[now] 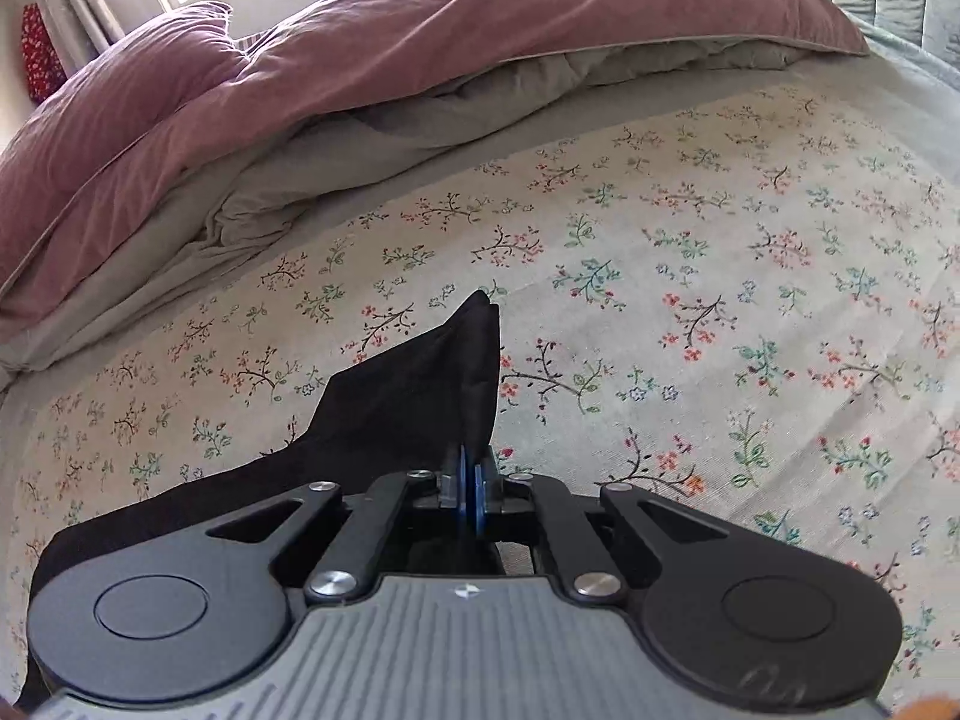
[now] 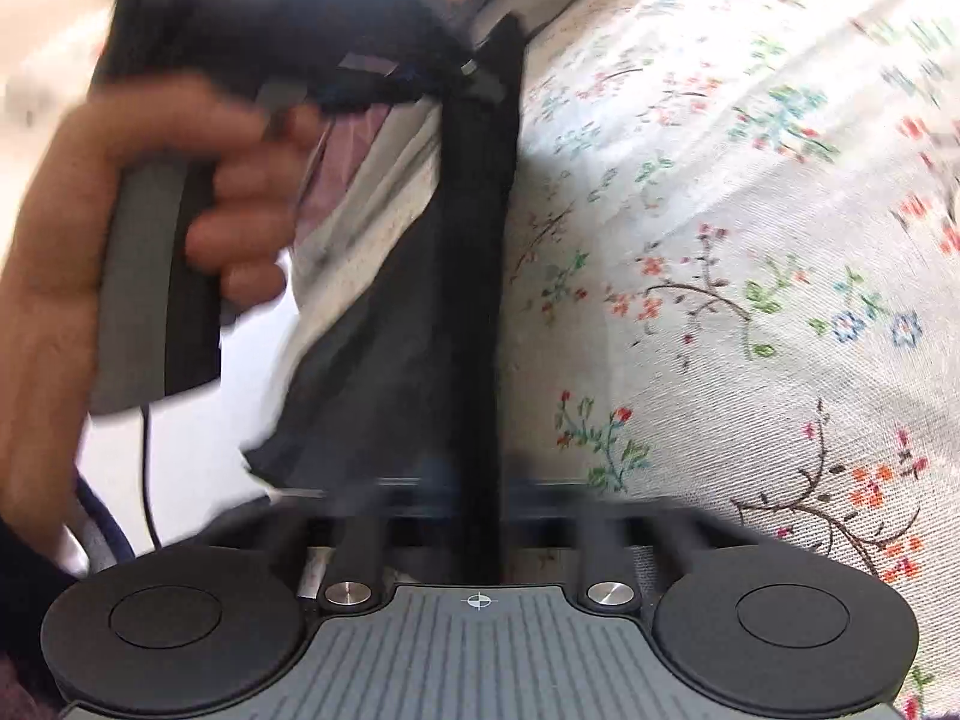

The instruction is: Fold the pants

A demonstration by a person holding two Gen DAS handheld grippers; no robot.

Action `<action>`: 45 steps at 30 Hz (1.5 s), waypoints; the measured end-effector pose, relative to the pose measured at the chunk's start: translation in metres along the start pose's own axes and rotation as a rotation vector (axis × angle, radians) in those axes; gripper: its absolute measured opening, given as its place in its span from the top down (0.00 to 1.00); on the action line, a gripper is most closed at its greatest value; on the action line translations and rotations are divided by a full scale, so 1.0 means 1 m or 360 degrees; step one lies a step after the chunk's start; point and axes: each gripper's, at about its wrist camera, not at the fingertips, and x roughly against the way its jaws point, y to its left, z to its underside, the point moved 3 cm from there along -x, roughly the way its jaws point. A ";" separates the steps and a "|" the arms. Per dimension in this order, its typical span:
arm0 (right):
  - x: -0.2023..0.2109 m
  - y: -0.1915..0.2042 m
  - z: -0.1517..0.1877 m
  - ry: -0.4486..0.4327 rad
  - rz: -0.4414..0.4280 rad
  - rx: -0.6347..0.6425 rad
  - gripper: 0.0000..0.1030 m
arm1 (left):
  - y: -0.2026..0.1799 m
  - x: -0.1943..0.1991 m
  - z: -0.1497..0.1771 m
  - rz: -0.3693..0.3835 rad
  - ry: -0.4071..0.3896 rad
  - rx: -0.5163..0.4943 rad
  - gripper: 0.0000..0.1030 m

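Left wrist view: left gripper (image 1: 471,489) clenched on a corner of the black pants (image 1: 414,384), lifted off the floral bedsheet (image 1: 690,276), pink duvet (image 1: 372,66) bunched at 11 o'clock. Right wrist view (blurred): right gripper (image 2: 483,531) clamped on the same pants' edge, cloth stretched toward 12 o'clock, left hand (image 2: 180,192) at 10 o'clock. Likely mid-fold; next, carrying both corners across together, cloth kept taut.
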 end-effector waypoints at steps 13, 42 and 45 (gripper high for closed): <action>0.109 -0.036 -0.041 -0.0042 0.0155 -0.0093 0.98 | -0.097 0.026 -0.039 0.0221 -0.0129 0.0271 0.75; 0.246 -0.115 -0.019 -0.0272 0.0430 0.0021 0.97 | -0.206 0.019 -0.057 0.0461 -0.0073 0.0390 0.75; 0.248 -0.085 -0.013 -0.0377 0.0466 0.0268 0.97 | -0.170 0.034 -0.060 0.0645 -0.0107 0.0463 0.75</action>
